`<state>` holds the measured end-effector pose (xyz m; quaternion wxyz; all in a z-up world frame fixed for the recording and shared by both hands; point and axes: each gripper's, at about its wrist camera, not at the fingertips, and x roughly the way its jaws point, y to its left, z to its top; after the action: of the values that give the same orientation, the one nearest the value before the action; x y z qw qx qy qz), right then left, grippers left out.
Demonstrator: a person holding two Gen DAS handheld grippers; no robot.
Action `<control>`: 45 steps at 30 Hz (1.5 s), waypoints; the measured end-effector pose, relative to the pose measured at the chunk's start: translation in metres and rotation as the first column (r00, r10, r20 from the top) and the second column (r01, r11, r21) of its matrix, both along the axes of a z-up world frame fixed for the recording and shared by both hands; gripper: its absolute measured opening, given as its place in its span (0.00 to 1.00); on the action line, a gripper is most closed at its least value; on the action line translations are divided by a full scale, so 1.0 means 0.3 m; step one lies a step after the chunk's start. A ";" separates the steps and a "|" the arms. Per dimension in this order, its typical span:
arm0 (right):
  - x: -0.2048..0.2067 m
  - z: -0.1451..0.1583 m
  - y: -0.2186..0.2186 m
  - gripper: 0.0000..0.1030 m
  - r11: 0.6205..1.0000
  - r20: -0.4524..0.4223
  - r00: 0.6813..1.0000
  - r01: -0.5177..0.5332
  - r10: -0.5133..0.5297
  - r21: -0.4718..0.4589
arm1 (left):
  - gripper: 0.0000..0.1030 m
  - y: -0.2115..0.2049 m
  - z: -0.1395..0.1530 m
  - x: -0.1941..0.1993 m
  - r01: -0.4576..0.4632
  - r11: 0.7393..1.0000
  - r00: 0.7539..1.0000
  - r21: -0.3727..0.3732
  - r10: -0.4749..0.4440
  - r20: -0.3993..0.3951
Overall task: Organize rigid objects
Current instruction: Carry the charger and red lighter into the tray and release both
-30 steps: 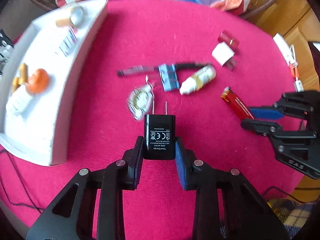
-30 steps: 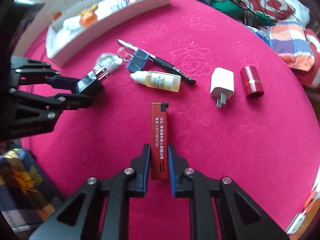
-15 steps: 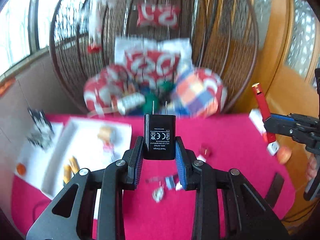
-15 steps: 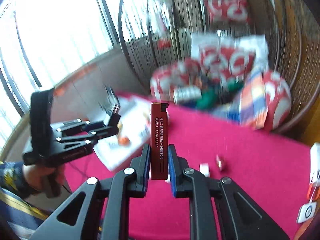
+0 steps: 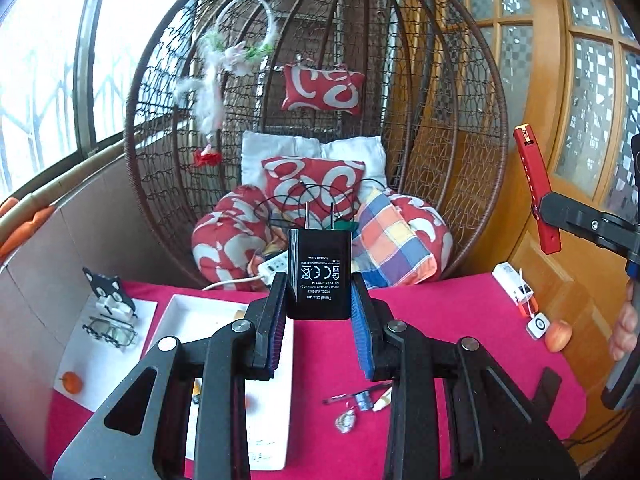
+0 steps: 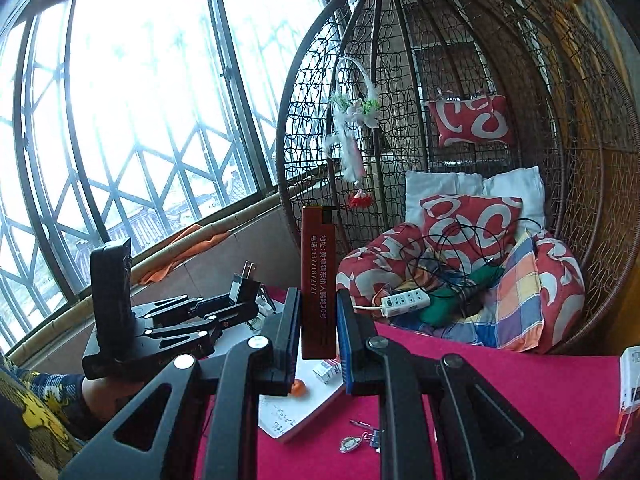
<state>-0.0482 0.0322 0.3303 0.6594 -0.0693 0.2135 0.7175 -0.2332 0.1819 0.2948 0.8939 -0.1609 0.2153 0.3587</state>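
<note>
The left tongs [image 5: 319, 300] are pinching a black travel charger [image 5: 319, 274] prongs-up; the right tongs [image 6: 318, 330] are pinching a red lighter [image 6: 318, 282] upright, above the red worktop [image 5: 432, 320].

Background: brown wicker egg chair [image 5: 460, 92] holding red-and-white patterned cushions [image 5: 316, 188], a plaid cushion [image 5: 394, 236], white pillows [image 6: 440, 188] and a white power strip [image 6: 404, 302] with tangled black cable. A feathered hoop ornament [image 5: 224, 60] hangs inside. Barred window [image 6: 132, 120] to one side — wooden glazed door [image 5: 580, 100] to the other. Peach [image 5: 558, 335] beside the door.
</note>
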 end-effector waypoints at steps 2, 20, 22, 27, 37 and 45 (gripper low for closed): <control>-0.025 -0.004 0.020 0.15 1.000 -0.004 1.000 -0.002 0.002 -0.001 | 0.28 0.019 0.002 -0.031 -0.006 1.000 1.000 -0.003 0.006 -0.001; -0.274 -0.099 0.263 0.15 0.997 -0.022 0.999 -0.036 0.035 -0.069 | 0.28 0.231 -0.090 -0.276 -0.020 0.997 0.999 -0.073 0.018 -0.028; -0.292 -0.131 0.296 0.15 0.995 -0.033 0.999 -0.034 0.031 -0.094 | 0.28 0.258 -0.113 -0.292 -0.016 0.996 0.999 -0.093 0.013 -0.036; -0.325 -0.246 0.377 0.15 0.984 -0.061 0.998 -0.013 0.002 -0.180 | 0.28 0.352 -0.216 -0.313 0.008 0.981 0.998 -0.196 -0.022 -0.066; -0.345 -0.626 0.567 0.15 0.880 -0.127 0.988 0.020 -0.091 -0.474 | 0.28 0.483 -0.601 -0.203 0.049 0.912 0.942 -0.406 -0.177 -0.285; -0.368 -0.856 0.626 0.15 0.767 -0.060 0.989 0.068 -0.137 -0.637 | 0.29 0.479 -0.851 -0.174 -0.021 0.816 0.898 -0.577 -0.239 -0.370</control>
<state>-0.1586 0.2201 0.0736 0.6237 -0.2384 0.4797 0.5693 -0.2853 0.3257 0.0393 0.7554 -0.3240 0.5112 0.2511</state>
